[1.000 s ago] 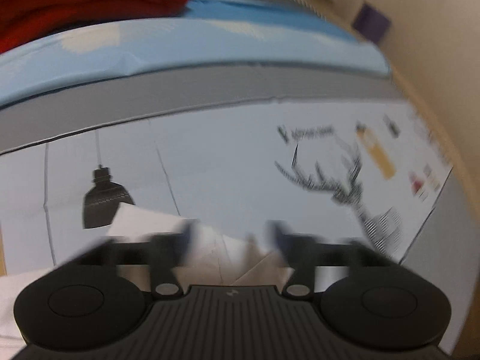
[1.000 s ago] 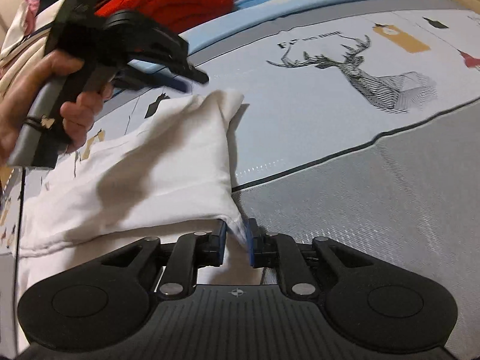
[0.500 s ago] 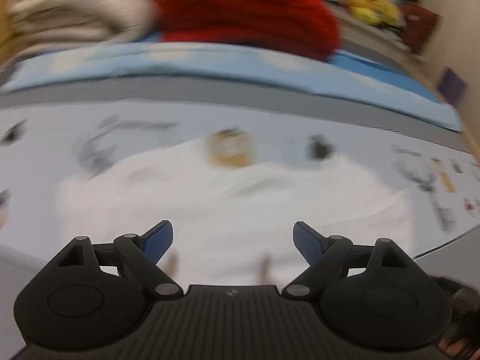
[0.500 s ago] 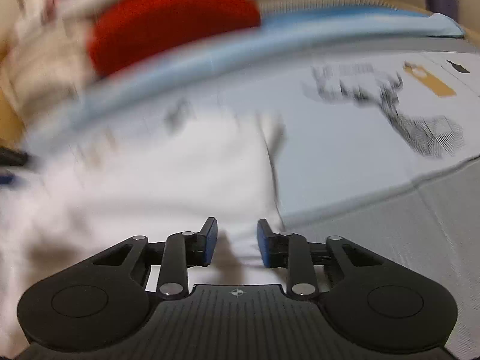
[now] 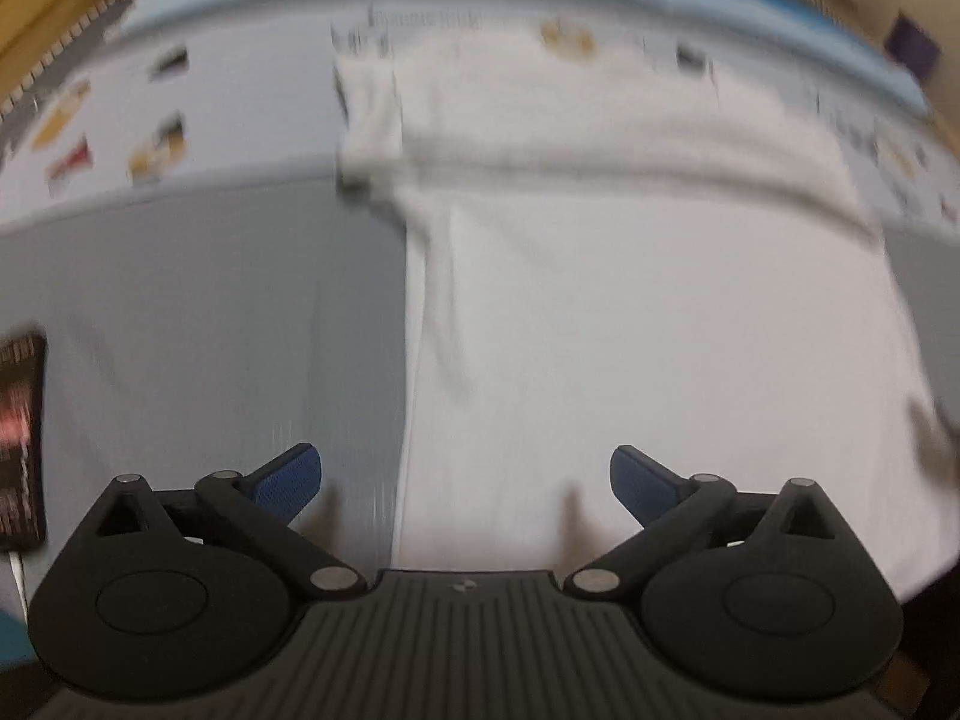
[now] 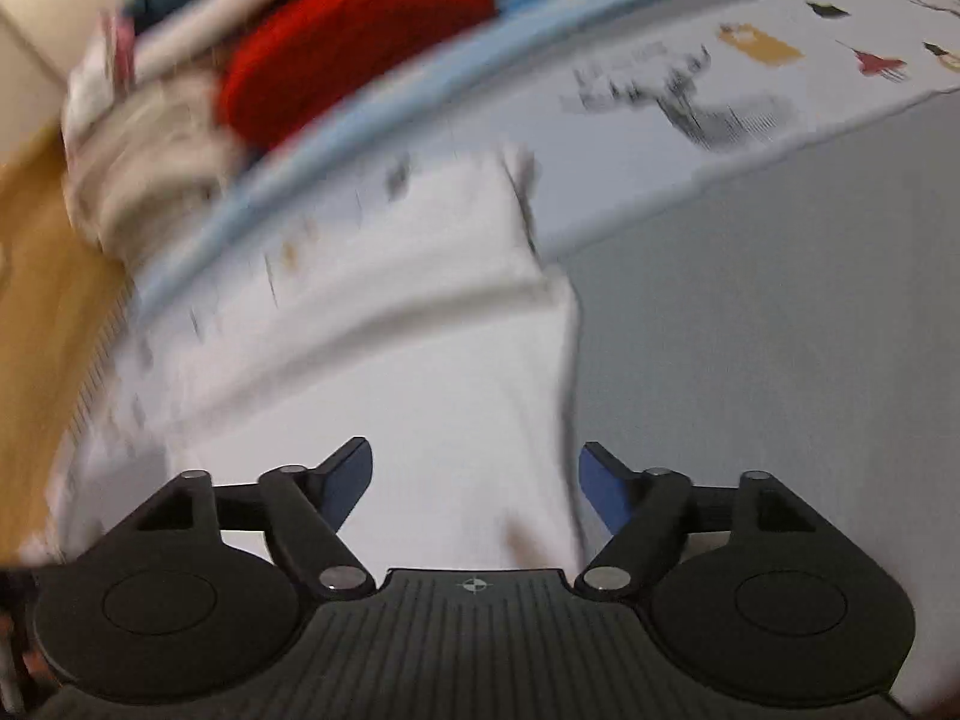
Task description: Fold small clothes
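A white garment [image 5: 648,312] lies spread on the bed, its far part folded back toward me in a thick band. My left gripper [image 5: 465,483] hangs above the garment's near left edge, jaws opening wide with nothing pressed between the blue pads. In the right wrist view the same white garment [image 6: 396,348] fills the lower left, its right edge running down toward my right gripper [image 6: 475,480]. That gripper's jaws are opening; the cloth lies below them and the pads do not press on it. Both views are blurred.
Grey bedding [image 6: 750,360] lies right of the garment, and a printed sheet with a deer drawing [image 6: 690,102] beyond it. A red folded piece [image 6: 354,54] and pale clothes are piled at the back left. A dark flat object [image 5: 21,438] sits at the left edge.
The right gripper let go of the garment's corner and opened wide, backing off. The left gripper swung from the garment's right side over to its left edge and opened further.
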### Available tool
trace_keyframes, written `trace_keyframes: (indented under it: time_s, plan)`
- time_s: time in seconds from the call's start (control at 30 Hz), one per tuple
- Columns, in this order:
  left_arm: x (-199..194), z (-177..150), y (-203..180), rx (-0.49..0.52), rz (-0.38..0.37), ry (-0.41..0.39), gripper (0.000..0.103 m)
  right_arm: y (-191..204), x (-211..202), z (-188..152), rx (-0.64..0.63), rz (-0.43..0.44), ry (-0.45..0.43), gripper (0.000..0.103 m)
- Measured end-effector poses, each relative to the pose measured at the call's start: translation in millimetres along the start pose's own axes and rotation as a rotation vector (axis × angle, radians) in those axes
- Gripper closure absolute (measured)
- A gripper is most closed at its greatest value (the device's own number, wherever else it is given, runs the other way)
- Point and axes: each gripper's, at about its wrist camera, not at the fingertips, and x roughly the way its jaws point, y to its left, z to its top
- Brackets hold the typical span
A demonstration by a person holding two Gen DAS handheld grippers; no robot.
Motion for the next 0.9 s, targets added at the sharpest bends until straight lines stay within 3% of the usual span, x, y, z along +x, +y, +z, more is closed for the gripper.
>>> trace_keyframes:
  time_s: [0.1,0.2,0.3,0.37,0.4,0.43,0.5,0.57,0.73,0.9]
  plan:
    - [12,-30,6,-0.009,-0.019,0.074,0.001,-5,3,-30,0.046,-0.060,0.126,0.025]
    - [17,-56,12,-0.072,-0.047,0.175,0.001,3,16,-52,0.038,-0.107,0.194,0.025]
    - [13,-62,9,-0.057,-0.038,0.189,0.002,13,22,-71,0.051,-0.129,0.160,0.017]
    - [9,-64,12,-0.091,-0.017,0.181,0.016,20,24,-73,0.026,-0.144,0.157,0.020]
    - [4,-65,16,-0.112,-0.001,0.161,0.033,22,24,-73,0.023,-0.143,0.159,0.032]
    - [-1,-65,20,-0.128,-0.010,0.147,0.059,23,22,-73,0.029,-0.141,0.160,0.040]
    - [-7,-64,32,-0.185,-0.074,0.147,0.097,19,20,-73,0.074,-0.117,0.173,0.094]
    - [-13,-66,41,-0.251,-0.099,0.146,0.097,19,21,-74,0.109,-0.110,0.172,0.096]
    - [-45,-68,31,-0.203,-0.094,0.072,0.097,38,-5,-69,0.066,-0.085,0.089,0.097]
    - [-90,-78,30,-0.192,-0.157,-0.009,0.097,40,-61,-68,0.060,-0.009,0.010,0.098]
